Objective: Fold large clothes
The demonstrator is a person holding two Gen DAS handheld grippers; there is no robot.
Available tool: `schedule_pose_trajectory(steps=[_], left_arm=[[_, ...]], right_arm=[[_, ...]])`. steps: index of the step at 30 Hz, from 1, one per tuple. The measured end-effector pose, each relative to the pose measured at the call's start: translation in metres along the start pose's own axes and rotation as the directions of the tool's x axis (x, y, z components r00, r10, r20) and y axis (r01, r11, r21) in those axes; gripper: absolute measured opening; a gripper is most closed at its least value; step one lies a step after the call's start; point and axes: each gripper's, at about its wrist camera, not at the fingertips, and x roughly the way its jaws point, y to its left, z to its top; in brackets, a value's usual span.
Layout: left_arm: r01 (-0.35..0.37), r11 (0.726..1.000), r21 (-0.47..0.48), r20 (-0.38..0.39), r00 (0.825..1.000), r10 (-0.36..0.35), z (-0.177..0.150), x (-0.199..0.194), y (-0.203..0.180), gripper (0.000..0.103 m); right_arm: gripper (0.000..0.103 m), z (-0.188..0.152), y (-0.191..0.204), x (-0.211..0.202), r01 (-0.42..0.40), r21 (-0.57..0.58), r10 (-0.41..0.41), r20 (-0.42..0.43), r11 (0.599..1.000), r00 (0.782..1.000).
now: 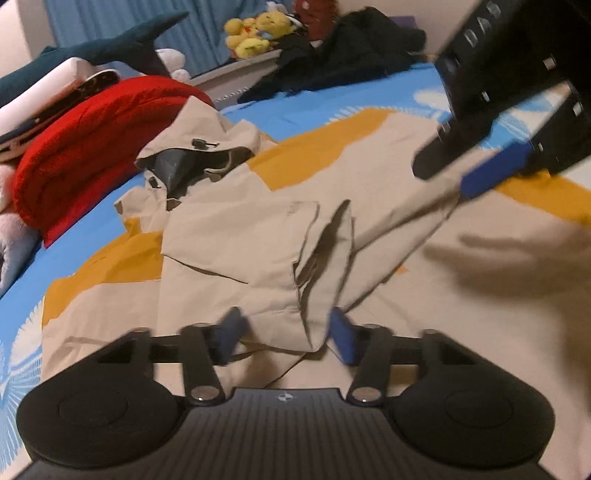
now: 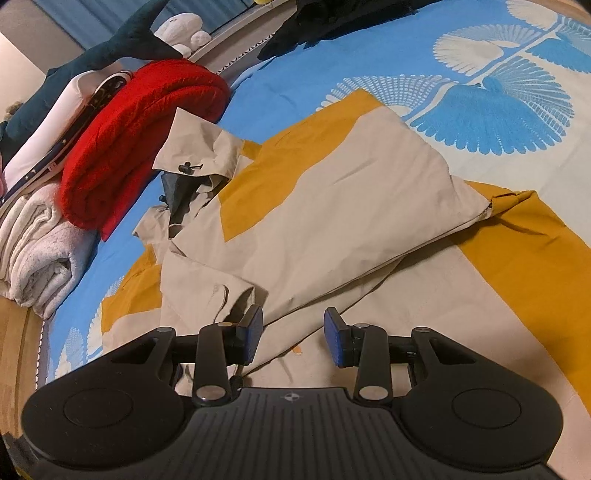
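Observation:
A large beige and mustard hooded jacket (image 1: 258, 229) lies spread on the blue patterned bed, hood toward the far left; it also shows in the right wrist view (image 2: 332, 206). My left gripper (image 1: 284, 336) is open, its blue pads either side of a raised fold of beige fabric, not closed on it. My right gripper (image 2: 293, 336) is open and empty just above the jacket's lower part. The right gripper also shows in the left wrist view (image 1: 461, 173) at the upper right, over a stretched sleeve. One sleeve is folded across the body.
A folded red blanket (image 2: 136, 140) and white towels (image 2: 40, 258) are stacked at the left bed edge. A plush shark (image 1: 92, 51), yellow plush toys (image 1: 255, 33) and a dark pile of clothes (image 1: 343, 55) sit at the far side. Blue bedsheet (image 2: 369, 62) beyond the jacket.

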Motion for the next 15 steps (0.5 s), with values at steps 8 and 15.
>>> schedule_pose_trajectory(steps=[8,15], left_arm=[[-0.051,0.979,-0.196,0.183,0.979,0.087,0.024,-0.069,0.062,0.0],[-0.032,0.746,-0.666,0.246,0.934,0.26,-0.004,-0.14,0.164,0.0]], right_arm=[[0.039,-0.003,0.0,0.004,0.023,0.0,-0.023,0.006,1.0,1.0],[0.039,-0.004,0.007,0.002,0.033,-0.022,-0.033,0.039,0.999,0.999]])
